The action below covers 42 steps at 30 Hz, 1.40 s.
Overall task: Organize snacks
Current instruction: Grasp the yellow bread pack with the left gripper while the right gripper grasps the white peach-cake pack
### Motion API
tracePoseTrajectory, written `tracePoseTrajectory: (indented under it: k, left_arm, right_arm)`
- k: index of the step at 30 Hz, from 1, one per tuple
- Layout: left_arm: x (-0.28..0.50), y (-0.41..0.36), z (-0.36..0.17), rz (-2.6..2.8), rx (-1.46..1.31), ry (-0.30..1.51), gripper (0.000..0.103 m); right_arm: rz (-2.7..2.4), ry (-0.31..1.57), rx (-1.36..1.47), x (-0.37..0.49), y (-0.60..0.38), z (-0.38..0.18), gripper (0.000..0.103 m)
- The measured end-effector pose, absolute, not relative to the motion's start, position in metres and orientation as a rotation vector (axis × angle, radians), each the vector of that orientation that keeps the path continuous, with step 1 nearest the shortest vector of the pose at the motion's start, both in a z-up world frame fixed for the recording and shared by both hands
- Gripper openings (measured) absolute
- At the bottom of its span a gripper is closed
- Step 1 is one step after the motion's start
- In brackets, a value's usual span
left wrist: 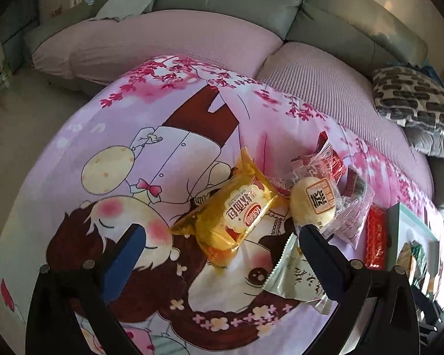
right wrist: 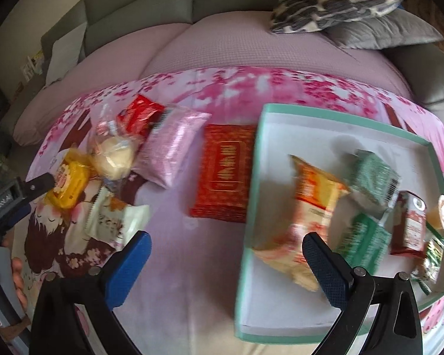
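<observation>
- The left tool [left wrist: 222,236] is hanging with its jaws spread wide and holding nothing, low in the frame over the cartoon-printed cloth [left wrist: 103,136] covering the bench.
- A yellow bread packet [left wrist: 239,210] is lying between those jaws, just past the tips, touching a round pale bun in clear wrap [left wrist: 310,204] to its right.
- A pale green packet [left wrist: 293,275] is sitting under the left tool's right finger, at lower right of the frame.
- The right tool [right wrist: 225,242] is also gaping wide and holding nothing, near the bottom of its frame, straddling the left wall of the teal-rimmed box [right wrist: 251,177].
- Inside that box an orange packet [right wrist: 313,204], green packets [right wrist: 370,177] and a dark red packet [right wrist: 408,224] are lying, somewhat blurred.
- A red flat packet [right wrist: 225,174] is resting just left of the box, with a pink packet [right wrist: 171,151] further left.
</observation>
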State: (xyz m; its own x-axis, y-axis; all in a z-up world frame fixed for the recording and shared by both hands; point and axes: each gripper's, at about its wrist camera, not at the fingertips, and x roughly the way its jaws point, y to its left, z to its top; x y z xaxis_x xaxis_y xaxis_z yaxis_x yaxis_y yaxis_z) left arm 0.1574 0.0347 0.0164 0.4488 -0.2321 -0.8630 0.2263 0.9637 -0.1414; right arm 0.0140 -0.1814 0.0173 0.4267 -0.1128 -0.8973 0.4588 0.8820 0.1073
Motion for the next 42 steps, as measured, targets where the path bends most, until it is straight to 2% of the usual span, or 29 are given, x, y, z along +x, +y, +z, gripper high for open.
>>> tracePoseTrajectory:
  k: [6, 10, 20, 31, 39, 42]
  left_arm:
    - [0.166, 0.037, 0.008, -0.306, 0.014, 1.09, 0.103]
    - [0.172, 0.047, 0.003, -0.299, -0.02, 1.117, 0.103]
    - [0.174, 0.062, -0.001, -0.262, -0.012, 1.155, 0.103]
    - [0.176, 0.046, -0.002, -0.333, 0.032, 1.142, 0.103]
    - [0.178, 0.036, -0.005, -0.346, 0.059, 1.126, 0.103]
    - [0.178, 0.032, -0.007, -0.35, 0.067, 1.119, 0.102]
  right_arm:
    - [-0.279, 1.104, 0.292, 0.047, -0.14, 0.013, 0.103]
    - [-0.209, 1.131, 0.143, 0.062, -0.108, 0.005, 0.103]
    - [-0.128, 1.235, -0.018, 0.088, -0.086, -0.029, 0.103]
    - [-0.087, 1.23, -0.033, 0.112, -0.082, -0.035, 0.103]
    - [-0.021, 1.196, 0.02, 0.127, -0.078, -0.032, 0.089]
    - [-0.002, 1.191, 0.06, 0.132, -0.08, -0.031, 0.08]
